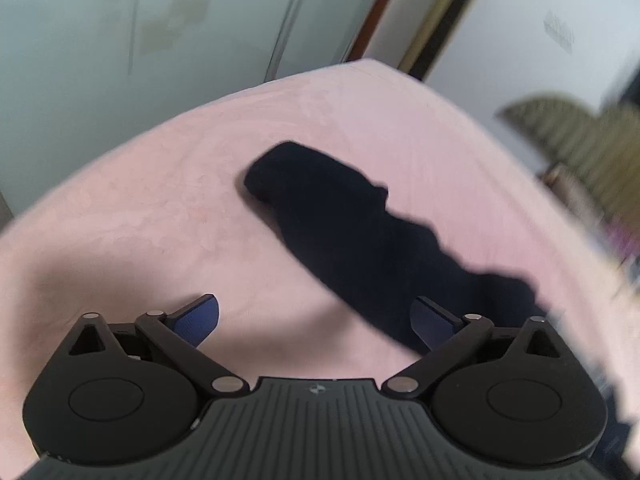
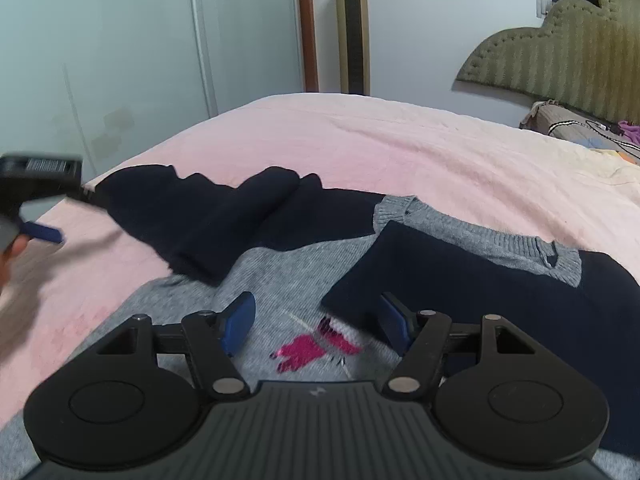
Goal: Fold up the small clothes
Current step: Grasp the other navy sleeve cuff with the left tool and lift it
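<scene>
A small grey knitted sweater (image 2: 280,276) with navy sleeves and a pink motif (image 2: 308,350) lies on the pink bedsheet (image 2: 400,148). One navy sleeve (image 2: 460,280) is folded across its chest. Its cuff end lies just ahead of my right gripper (image 2: 316,320), which is open with its blue pads (image 2: 240,320) off the cloth. The other navy sleeve (image 2: 208,220) stretches out to the left. It also shows as a dark sleeve (image 1: 340,224) in the blurred left wrist view. My left gripper (image 1: 318,320) hovers open over the sheet, with that sleeve running under its right finger.
My left gripper (image 2: 60,216) is a blur at the left edge of the right wrist view, near the sleeve's tip. A pale wardrobe (image 2: 120,60), a gold tower fan (image 2: 352,28) and an olive headboard (image 2: 560,52) stand behind the bed. Pillows and cables (image 2: 580,128) lie at the far right.
</scene>
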`<state>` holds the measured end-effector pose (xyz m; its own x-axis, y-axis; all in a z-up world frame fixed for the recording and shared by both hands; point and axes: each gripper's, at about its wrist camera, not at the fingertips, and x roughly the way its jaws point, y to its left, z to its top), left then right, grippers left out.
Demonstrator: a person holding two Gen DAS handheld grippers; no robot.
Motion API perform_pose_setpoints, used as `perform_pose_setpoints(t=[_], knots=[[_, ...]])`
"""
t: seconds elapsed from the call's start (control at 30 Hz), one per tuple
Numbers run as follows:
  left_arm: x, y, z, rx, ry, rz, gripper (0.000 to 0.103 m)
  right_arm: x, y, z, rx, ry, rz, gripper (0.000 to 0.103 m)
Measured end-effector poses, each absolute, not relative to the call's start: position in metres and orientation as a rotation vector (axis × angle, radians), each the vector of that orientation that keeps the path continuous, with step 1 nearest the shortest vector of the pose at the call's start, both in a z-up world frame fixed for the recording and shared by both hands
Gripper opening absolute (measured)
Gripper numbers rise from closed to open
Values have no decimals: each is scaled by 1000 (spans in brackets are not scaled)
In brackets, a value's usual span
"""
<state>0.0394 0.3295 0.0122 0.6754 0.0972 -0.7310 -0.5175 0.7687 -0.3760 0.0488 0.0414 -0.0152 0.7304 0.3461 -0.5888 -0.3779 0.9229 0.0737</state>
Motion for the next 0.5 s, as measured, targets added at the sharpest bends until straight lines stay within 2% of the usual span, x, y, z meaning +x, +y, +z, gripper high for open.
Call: perform_pose_setpoints(t=[0.2,0.23,0.3,0.37,0.43,0.5], knots=[[45,381,-15,-1060,631,227,95,35,37,-16,-31,626,403,72],[47,387,-21,-1119,611,219,91,34,36,-17,-24,627,403,72],[52,397,-30,-1206,568,209,81,32,35,-18,-21,631,397,72],[58,403,-34,-1230,553,232,59,29,32,-20,-23,632,386,72],[69,406,-35,-1218,561,257,50,28,30,-20,-20,633,377,72],[78,409,-33,-1193,564,274,45,26,26,-21,-11,634,370,73]])
